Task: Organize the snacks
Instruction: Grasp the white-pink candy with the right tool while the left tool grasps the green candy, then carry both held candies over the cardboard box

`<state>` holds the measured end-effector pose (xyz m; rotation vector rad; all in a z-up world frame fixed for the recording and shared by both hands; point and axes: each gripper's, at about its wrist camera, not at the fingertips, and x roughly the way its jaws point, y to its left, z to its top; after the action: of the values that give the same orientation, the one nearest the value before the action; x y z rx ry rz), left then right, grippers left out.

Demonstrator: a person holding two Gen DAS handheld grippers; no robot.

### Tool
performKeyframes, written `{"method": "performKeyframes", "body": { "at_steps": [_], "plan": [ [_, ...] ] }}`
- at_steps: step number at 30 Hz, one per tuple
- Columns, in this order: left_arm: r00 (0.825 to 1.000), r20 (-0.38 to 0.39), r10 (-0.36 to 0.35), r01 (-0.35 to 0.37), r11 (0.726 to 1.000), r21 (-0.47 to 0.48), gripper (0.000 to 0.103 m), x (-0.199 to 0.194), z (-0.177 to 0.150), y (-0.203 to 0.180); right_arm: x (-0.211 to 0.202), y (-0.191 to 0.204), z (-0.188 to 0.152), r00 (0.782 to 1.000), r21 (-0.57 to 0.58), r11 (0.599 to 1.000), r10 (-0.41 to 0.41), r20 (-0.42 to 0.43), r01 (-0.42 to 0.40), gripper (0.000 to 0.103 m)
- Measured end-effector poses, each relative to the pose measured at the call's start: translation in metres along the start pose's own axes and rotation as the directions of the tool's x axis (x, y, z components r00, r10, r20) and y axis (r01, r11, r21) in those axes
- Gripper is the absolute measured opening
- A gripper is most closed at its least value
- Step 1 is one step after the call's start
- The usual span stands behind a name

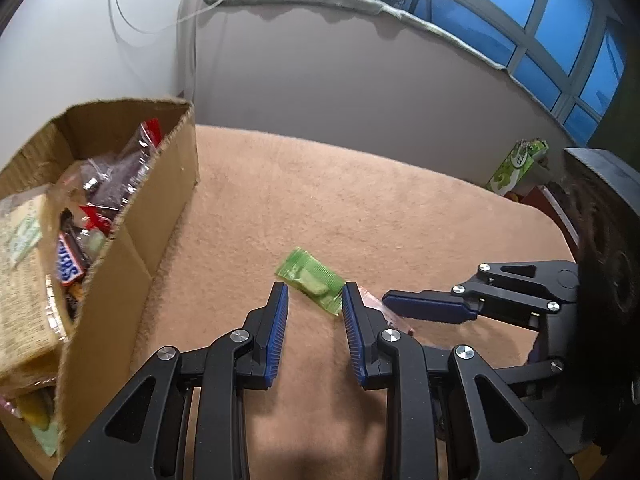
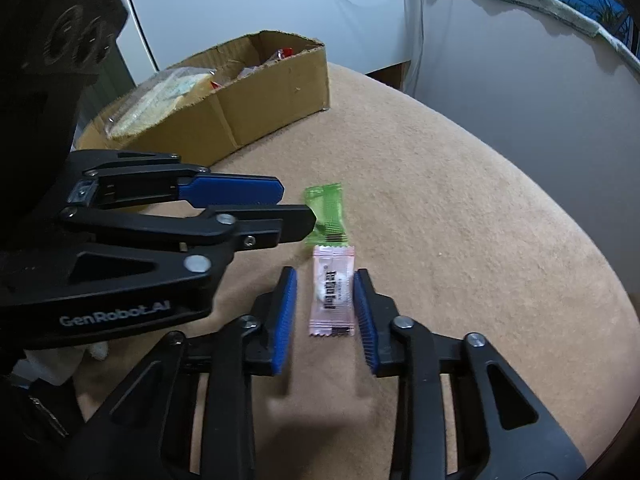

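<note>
Right wrist | right tool (image 2: 324,278) spread | pink candy (image 2: 333,291) between fingers, seemingly unpinched

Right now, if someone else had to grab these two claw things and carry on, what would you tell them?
Left gripper: open, holding nothing, lined up on the green candy on the tan cloth.
Right gripper: open, straddling the pink candy, not yet closed on it.
The two candies lie end to end.
Done: the cardboard box already holds many snacks.
Left: grip both candies and drop them in the box.
</note>
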<state>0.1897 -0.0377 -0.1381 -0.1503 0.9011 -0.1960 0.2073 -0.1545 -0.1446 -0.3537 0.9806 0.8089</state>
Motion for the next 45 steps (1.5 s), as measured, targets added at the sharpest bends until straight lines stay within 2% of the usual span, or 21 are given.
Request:
{"method": "performKeyframes", "body": {
  "at_steps": [6, 11, 17, 22, 25, 29, 37, 45],
  "plan": [
    [0.999, -0.033, -0.019, 0.018, 0.999, -0.041, 0.026, 0.017, 0.005, 0.006, 0.0, -0.005, -0.001, 0.999, -0.003, 0.999, -0.033, -0.005, 0.033, 0.021],
    [0.999, -0.032, -0.005, 0.005, 1.0, -0.026, 0.026, 0.025, 0.01, 0.001, -0.004, -0.014, -0.005, 0.998, -0.005, 0.998, -0.069, -0.011, 0.069, 0.021],
    [0.998, -0.034, 0.054, -0.051, 0.996, 0.068, 0.032, 0.036, 0.013, -0.016, -0.009, -0.031, -0.009, 0.996, 0.03, 0.996, -0.089, -0.012, 0.089, 0.021],
    [0.992, -0.022, 0.123, -0.117, 0.977, 0.179, 0.032, 0.044, 0.012, -0.033, -0.01, -0.034, -0.009, 0.995, 0.037, 0.994, -0.102, -0.012, 0.103, 0.021],
    [0.99, -0.016, 0.139, -0.133, 0.97, 0.202, 0.03, 0.046, 0.012, -0.038, -0.011, -0.034, -0.01, 0.995, 0.042, 0.994, -0.104, -0.009, 0.104, 0.021],
    [0.99, -0.009, 0.138, -0.132, 0.965, 0.226, 0.021, 0.049, 0.011, -0.043, -0.011, -0.033, -0.01, 0.994, 0.053, 0.993, -0.11, -0.005, 0.11, 0.021],
    [0.993, -0.004, 0.122, -0.118, 0.969, 0.219, 0.019, 0.039, 0.004, -0.042, -0.023, -0.04, -0.02, 0.993, 0.096, 0.988, -0.12, 0.006, 0.119, 0.02],
    [0.993, 0.063, 0.097, -0.109, 0.971, 0.214, 0.019, 0.006, 0.002, -0.044, -0.041, -0.034, -0.017, 0.991, 0.118, 0.985, -0.129, 0.04, 0.124, 0.02]
  ]
}}
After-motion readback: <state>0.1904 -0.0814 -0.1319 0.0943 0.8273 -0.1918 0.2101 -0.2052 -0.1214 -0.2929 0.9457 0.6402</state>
